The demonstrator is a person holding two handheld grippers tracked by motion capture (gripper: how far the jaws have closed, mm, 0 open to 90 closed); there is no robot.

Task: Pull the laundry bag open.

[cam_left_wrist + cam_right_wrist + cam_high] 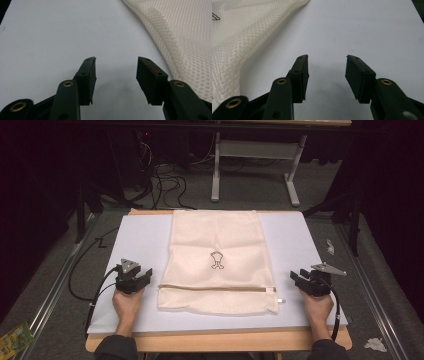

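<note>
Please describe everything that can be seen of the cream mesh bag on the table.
The mesh bag is a cream rectangle of fine netted fabric, lying flat in the middle of the white table mat, its long side running away from the person. A closed zipper crosses it near the front edge, with the pull at the right end. A small dark printed figure sits near the centre. The far edge reaches the back of the mat. Only the mat touches it; both claws rest apart from it.
</note>
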